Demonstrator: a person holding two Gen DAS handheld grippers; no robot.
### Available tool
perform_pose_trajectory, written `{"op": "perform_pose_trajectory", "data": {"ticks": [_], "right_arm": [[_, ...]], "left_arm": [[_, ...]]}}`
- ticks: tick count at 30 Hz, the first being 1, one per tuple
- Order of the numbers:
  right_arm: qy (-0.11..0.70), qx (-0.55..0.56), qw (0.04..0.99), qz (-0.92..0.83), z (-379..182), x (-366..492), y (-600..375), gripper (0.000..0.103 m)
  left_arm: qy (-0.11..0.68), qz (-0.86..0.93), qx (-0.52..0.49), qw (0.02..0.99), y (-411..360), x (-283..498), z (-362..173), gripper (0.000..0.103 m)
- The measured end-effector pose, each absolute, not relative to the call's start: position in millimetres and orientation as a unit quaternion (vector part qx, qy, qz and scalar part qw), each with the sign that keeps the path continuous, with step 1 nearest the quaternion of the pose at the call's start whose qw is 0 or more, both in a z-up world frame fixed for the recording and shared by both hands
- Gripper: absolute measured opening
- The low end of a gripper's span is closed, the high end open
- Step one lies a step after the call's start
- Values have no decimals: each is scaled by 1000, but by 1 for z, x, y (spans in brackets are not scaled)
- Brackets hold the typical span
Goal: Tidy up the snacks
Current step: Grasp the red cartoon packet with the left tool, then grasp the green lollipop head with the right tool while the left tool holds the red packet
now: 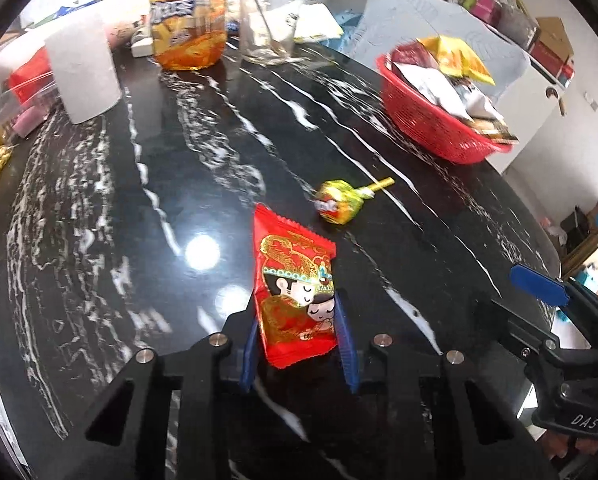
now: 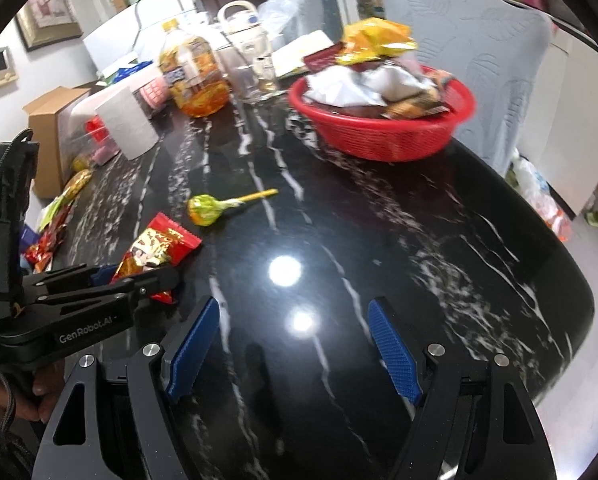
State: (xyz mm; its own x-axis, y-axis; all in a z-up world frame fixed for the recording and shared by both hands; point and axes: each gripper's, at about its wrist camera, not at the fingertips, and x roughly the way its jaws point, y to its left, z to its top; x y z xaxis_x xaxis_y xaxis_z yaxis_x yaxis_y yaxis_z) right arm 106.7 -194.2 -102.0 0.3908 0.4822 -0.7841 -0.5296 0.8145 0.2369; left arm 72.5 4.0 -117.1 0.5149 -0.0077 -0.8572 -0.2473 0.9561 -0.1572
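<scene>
Black marble table (image 1: 99,240); red snack packet (image 1: 295,284) clamped between left gripper (image 1: 299,344), right gripper (image 2: 295,356) wide, empty.

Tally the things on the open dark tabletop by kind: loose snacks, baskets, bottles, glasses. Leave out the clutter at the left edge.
Red snack packet, gripped in the left tool: 1
Lollipop: 1
Red basket of snacks: 1
Orange bottle: 1
Clear glass: 1
Total: 5

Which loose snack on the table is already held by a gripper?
The red packet, clamped in the left gripper; the lollipop lies free beyond it.
</scene>
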Motion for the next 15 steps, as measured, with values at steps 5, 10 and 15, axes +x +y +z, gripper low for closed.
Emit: {"op": "perform_pose_trajectory", "data": {"ticks": [5,10,15], "right_arm": [[452,-39,831,321,-98,109,-173,78],[450,-44,821,348,-98,115,-145,77],[465,-35,807,364,-105,128,-123,67]], "left_arm": [[476,93,-136,864,26,68,-116,32],[472,103,-150,862,44,63,-121,32],[473,88,-167,861,55,60,-124,32]]}}
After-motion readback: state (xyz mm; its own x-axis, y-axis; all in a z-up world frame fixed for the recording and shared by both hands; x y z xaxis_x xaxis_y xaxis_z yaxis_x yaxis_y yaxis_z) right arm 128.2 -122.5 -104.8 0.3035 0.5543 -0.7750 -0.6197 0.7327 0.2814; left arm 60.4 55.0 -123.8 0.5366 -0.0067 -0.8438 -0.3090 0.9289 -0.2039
